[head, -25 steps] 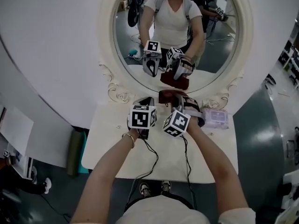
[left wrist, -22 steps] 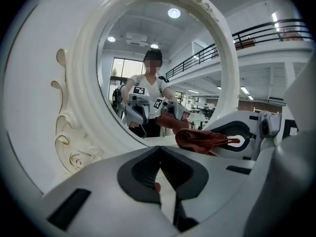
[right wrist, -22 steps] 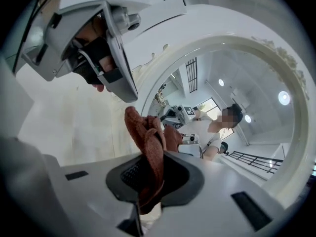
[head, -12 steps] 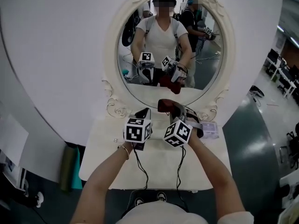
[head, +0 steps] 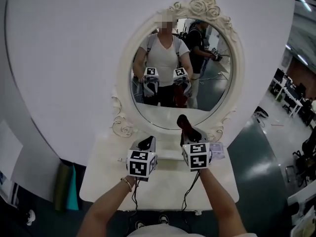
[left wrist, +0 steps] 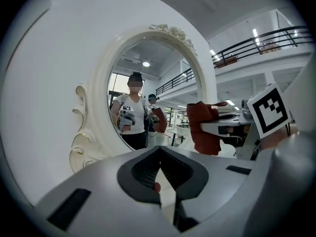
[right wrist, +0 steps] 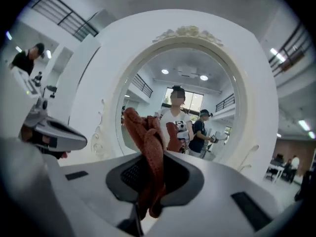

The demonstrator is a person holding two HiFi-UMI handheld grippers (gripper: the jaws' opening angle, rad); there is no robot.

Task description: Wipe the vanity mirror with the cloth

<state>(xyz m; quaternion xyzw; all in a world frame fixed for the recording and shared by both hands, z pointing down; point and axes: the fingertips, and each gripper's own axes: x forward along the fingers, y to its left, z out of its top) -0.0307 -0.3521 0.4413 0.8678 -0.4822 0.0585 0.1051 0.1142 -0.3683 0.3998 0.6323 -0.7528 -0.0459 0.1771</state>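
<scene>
An oval vanity mirror [head: 180, 73] in an ornate cream frame stands at the back of a white table [head: 163, 186]. My right gripper [head: 186, 132] is shut on a dark red cloth [head: 184, 124], which sticks up from the jaws just in front of the mirror's lower rim. In the right gripper view the cloth [right wrist: 148, 147] rises between the jaws before the mirror [right wrist: 190, 102]. My left gripper [head: 146, 143] is shut and empty, level with the right one and a little to its left. The left gripper view shows the mirror [left wrist: 148, 98] ahead and the cloth [left wrist: 203, 127] to the right.
A pale packet [head: 217, 150] lies on the table just right of my right gripper. Green and teal items [head: 66, 179] lean by the table's left side on the floor. The glass reflects a person and both grippers. Cables hang from the grippers over the front edge.
The view has lifted and now takes in the whole mirror. The two grippers have drawn apart and squared up side by side. The cloth now points upward from the right jaws.
</scene>
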